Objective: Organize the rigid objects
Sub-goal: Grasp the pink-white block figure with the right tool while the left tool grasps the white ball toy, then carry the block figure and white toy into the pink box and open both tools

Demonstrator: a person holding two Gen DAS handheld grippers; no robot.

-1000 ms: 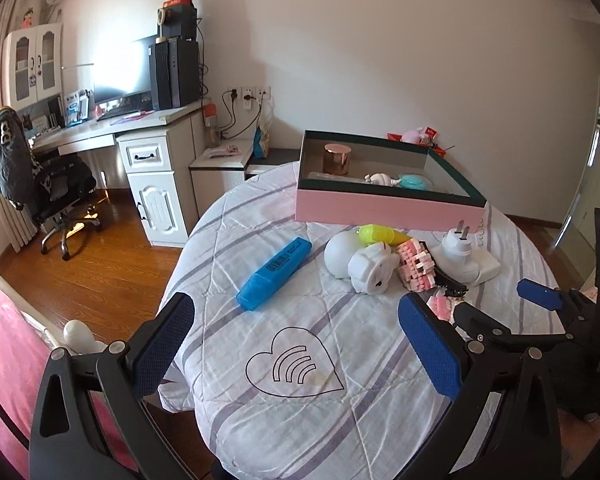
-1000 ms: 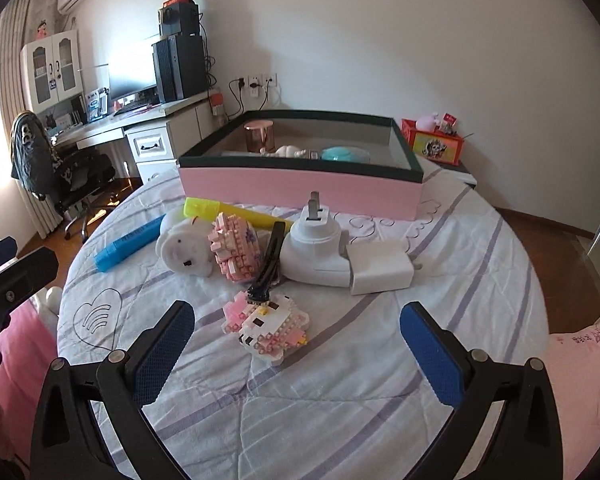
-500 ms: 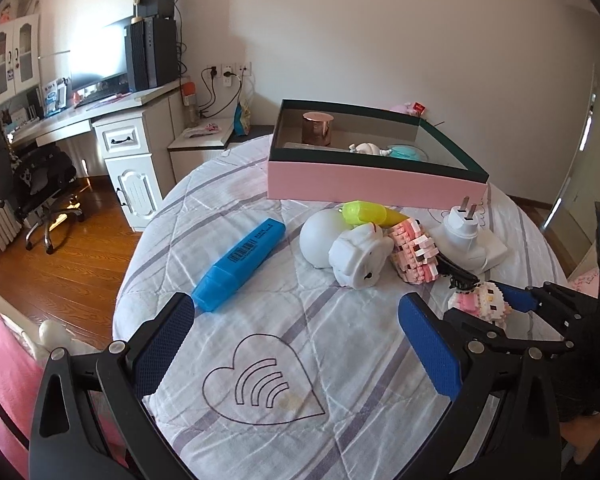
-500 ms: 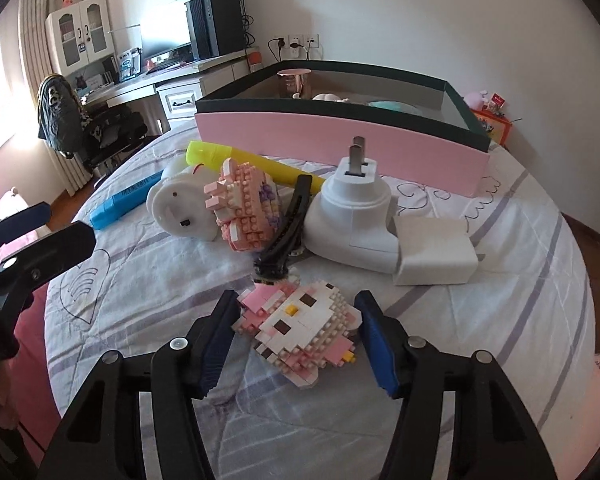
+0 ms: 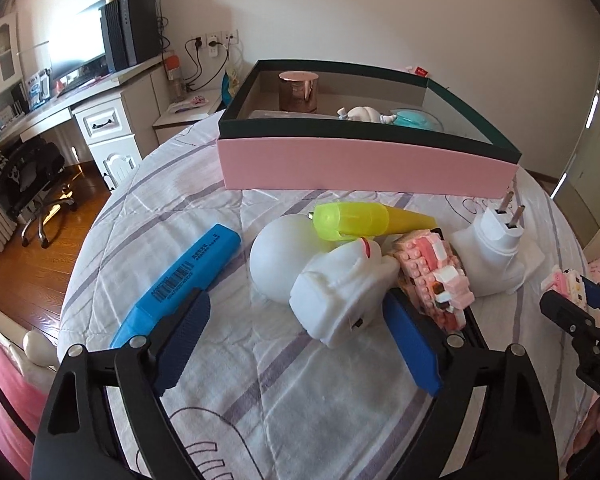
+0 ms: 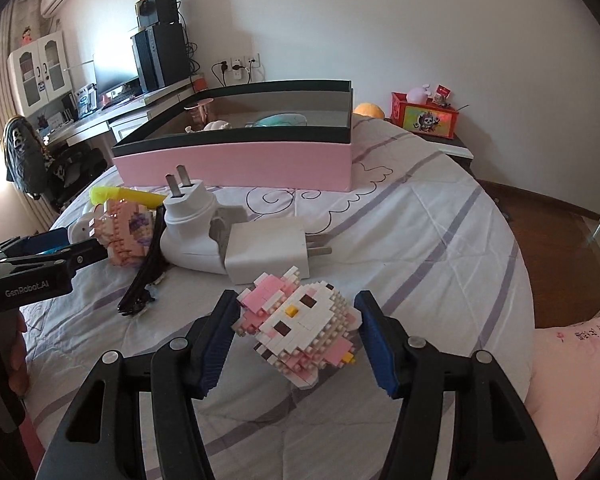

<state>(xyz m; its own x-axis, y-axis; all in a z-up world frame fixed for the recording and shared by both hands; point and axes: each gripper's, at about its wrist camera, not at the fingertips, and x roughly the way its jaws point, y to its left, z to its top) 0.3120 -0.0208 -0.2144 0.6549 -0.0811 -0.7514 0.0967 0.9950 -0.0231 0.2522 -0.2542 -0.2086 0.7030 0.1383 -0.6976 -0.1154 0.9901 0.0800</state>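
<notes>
We see a round tabletop (image 6: 440,240) under a striped quilt; at its 12 o'clock sits the pink box (image 5: 364,168), a copper cup (image 5: 299,91) inside; at the centre, left to right in the left wrist view, lie a blue marker (image 5: 180,284), a white toy (image 5: 336,296) with a yellow marker (image 5: 364,220) behind it, a pink brick figure (image 5: 432,276) and a white plug (image 5: 496,256); our left claw (image 5: 296,340) is closing, the white toy between its pads but not yet pressed; our right claw (image 6: 296,340) is clamped on the brick cat (image 6: 300,332), at 6 o'clock of the charger (image 6: 268,252).
</notes>
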